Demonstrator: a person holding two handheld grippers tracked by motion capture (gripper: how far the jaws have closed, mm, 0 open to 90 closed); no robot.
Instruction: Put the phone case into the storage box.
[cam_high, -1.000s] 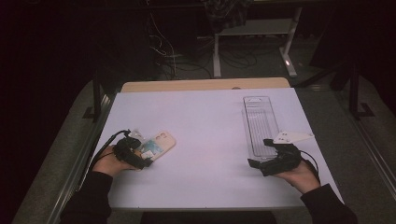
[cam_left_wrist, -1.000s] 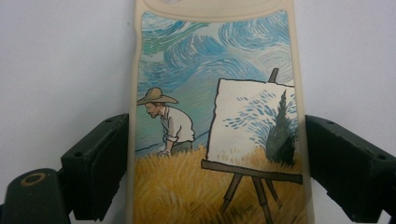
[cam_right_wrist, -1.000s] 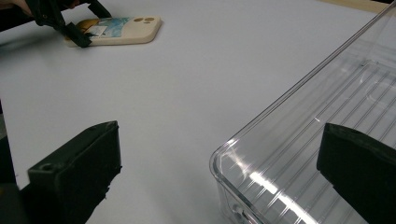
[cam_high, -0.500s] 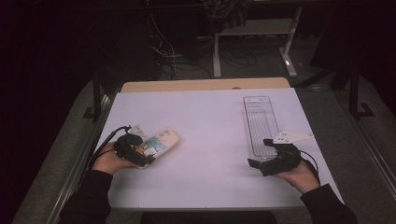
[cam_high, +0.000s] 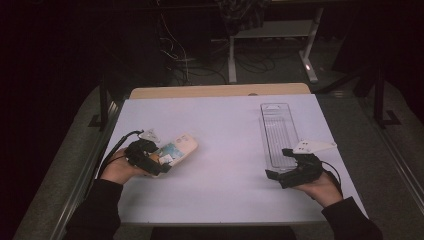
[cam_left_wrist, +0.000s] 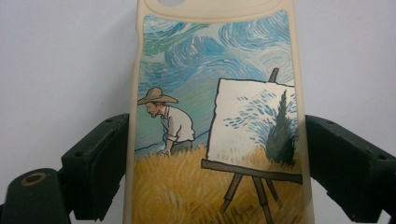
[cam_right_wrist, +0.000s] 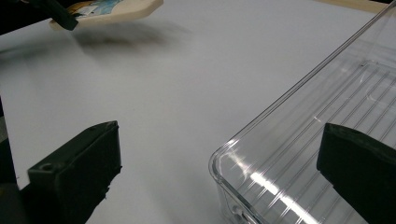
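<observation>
A cream phone case (cam_high: 179, 147) printed with a painter, an easel and a swirling blue sky (cam_left_wrist: 215, 93) is held by its lower end in my left gripper (cam_high: 162, 162), whose jaws press on its two long edges (cam_left_wrist: 215, 172). In the right gripper view the case (cam_right_wrist: 116, 9) hangs a little above the white table and casts a shadow on it. A long clear plastic tray (cam_high: 277, 132) lies at the right of the table. My right gripper (cam_high: 277, 162) is open at the tray's near end, with the tray's corner (cam_right_wrist: 317, 140) between its spread jaws (cam_right_wrist: 219, 172).
The white table top (cam_high: 225, 115) ends in a wooden strip (cam_high: 220, 90) at the far side. Beyond it lie a dark floor, cables and the legs of another table (cam_high: 232, 60). A grey rail (cam_high: 85, 170) runs along the left edge.
My left gripper has carried the phone case slightly to the right and away from me. The right gripper and the tray have stayed put.
</observation>
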